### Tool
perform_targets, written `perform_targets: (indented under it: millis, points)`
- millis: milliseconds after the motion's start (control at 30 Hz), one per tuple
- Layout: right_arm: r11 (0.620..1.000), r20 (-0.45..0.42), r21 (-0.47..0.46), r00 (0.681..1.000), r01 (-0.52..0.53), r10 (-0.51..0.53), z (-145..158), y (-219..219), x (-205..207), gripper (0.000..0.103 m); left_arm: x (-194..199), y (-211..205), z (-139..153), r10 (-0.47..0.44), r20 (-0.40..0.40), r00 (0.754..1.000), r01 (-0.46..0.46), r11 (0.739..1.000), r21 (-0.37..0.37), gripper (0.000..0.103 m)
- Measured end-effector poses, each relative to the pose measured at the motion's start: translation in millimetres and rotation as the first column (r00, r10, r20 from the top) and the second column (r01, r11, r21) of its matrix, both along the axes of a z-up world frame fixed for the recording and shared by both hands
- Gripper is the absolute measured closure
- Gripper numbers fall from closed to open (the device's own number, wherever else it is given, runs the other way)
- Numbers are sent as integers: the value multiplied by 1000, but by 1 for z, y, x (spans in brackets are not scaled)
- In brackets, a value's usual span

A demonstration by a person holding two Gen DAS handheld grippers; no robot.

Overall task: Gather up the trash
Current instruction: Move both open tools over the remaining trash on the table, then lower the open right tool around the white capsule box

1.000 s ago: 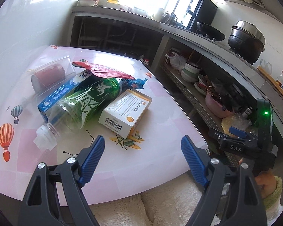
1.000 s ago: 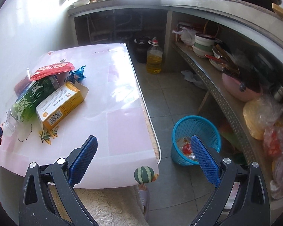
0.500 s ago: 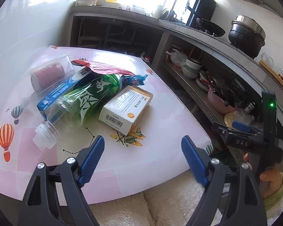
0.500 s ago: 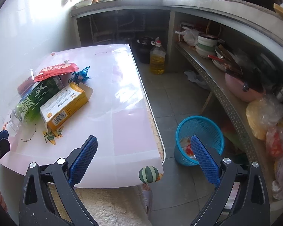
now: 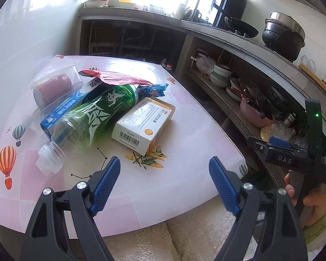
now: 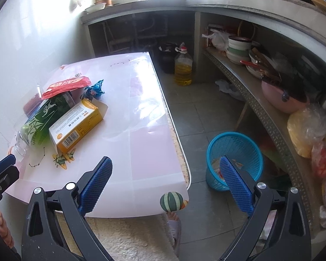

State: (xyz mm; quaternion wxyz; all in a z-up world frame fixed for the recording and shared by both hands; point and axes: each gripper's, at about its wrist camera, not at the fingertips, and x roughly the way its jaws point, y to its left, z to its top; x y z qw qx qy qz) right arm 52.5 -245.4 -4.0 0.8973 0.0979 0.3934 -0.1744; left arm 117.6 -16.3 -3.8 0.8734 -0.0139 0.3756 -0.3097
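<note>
A pile of trash lies on the pink table (image 5: 184,152): a green plastic bottle (image 5: 97,113), a white and orange carton (image 5: 145,124), a blue box (image 5: 63,111), a red wrapper (image 5: 113,78), a blue crumpled wrapper (image 5: 156,89) and a clear cup (image 5: 54,84). My left gripper (image 5: 164,174) is open and empty, just short of the carton. My right gripper (image 6: 165,174) is open and empty over the table's near right corner. In the right wrist view the carton (image 6: 76,126), bottle (image 6: 41,121) and red wrapper (image 6: 65,86) lie to the left. A blue bin (image 6: 234,150) stands on the floor.
A long shelf (image 6: 260,100) with bowls and bags runs along the right, close to the bin. An oil bottle (image 6: 183,66) stands on the floor beyond the table. A white wall borders the table's left side. A fluffy rug (image 6: 128,237) lies below the near edge.
Both grippers have risen and drawn back slightly, so the table and trash sit a little lower and farther in view. Both stayed open and empty.
</note>
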Motion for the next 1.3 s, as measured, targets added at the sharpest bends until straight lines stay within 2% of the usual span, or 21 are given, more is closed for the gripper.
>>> perform_targets:
  millis: [133, 400, 633, 800, 967, 1133, 1300]
  points:
    - [998, 27, 54, 1000, -11, 10, 0, -6, -4, 8, 0, -1, -1, 3, 1, 1000, -3, 1000, 4, 22]
    - [965, 57, 261, 998, -27, 12, -2, -24, 0, 8, -4, 6, -2, 19, 23, 1000, -19, 1000, -4, 22]
    - [901, 53, 419, 993, -115, 103, -2, -14, 35, 8, -3, 18, -7, 45, 36, 998, -44, 999, -22, 22]
    - [831, 28, 540, 990, -131, 138, -6, 4, 79, 8, -1, 33, -9, 78, 38, 996, -76, 996, -45, 22]
    - [830, -63, 555, 993, -48, 100, -20, 24, 132, 8, 3, 49, -12, 112, 22, 993, -111, 992, -67, 22]
    - [876, -129, 483, 988, -18, 91, -32, 52, 172, 8, 4, 67, -14, 147, 15, 989, -145, 985, -89, 22]
    - [925, -137, 378, 986, -40, 99, -36, 78, 183, 8, 9, 80, -17, 170, 1, 985, -169, 980, -101, 22]
